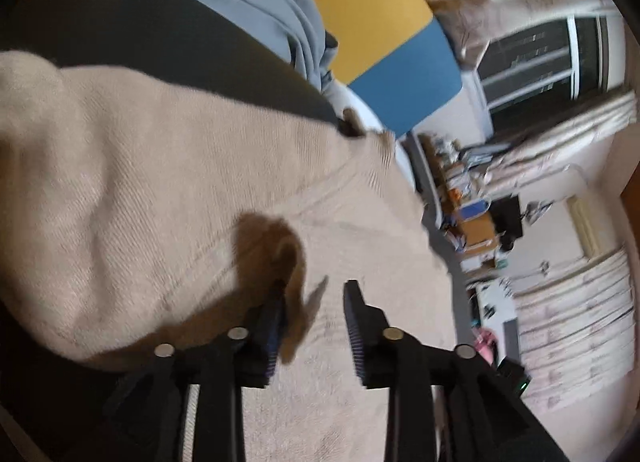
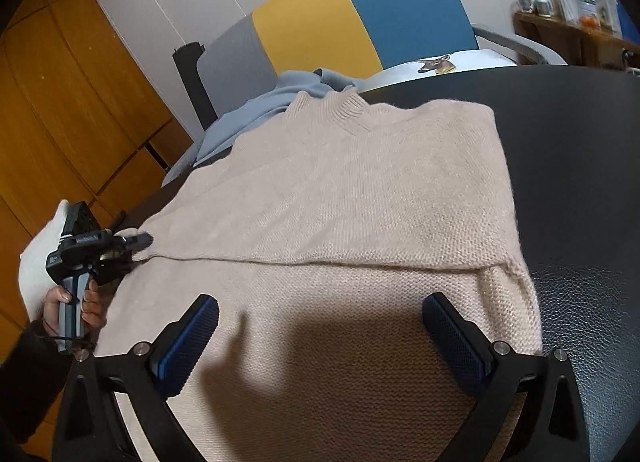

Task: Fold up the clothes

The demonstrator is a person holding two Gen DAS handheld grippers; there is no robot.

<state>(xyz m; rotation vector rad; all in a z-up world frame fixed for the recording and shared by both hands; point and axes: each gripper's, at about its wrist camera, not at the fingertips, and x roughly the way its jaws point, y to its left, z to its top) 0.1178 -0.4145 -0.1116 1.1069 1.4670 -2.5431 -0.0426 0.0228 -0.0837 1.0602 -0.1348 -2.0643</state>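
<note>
A beige knitted sweater (image 2: 340,189) lies folded on the black table (image 2: 580,181), collar at the far side, with a fold line running across its width. My right gripper (image 2: 322,302) hovers open above the sweater's near part, nothing between its fingers. At the sweater's left edge, a hand holds my left gripper (image 2: 138,241). In the left wrist view the left gripper (image 1: 316,288) stands partly open over the sweater (image 1: 160,181). A small raised fold of knit rests against its left finger (image 1: 276,314). This view is blurred.
A grey-blue garment (image 2: 256,109) lies bunched behind the sweater at the table's far edge. A chair (image 2: 360,17) with grey, yellow and blue panels stands beyond it. Wooden cabinets (image 2: 80,101) are at the left, a cluttered shelf (image 2: 568,9) at the far right.
</note>
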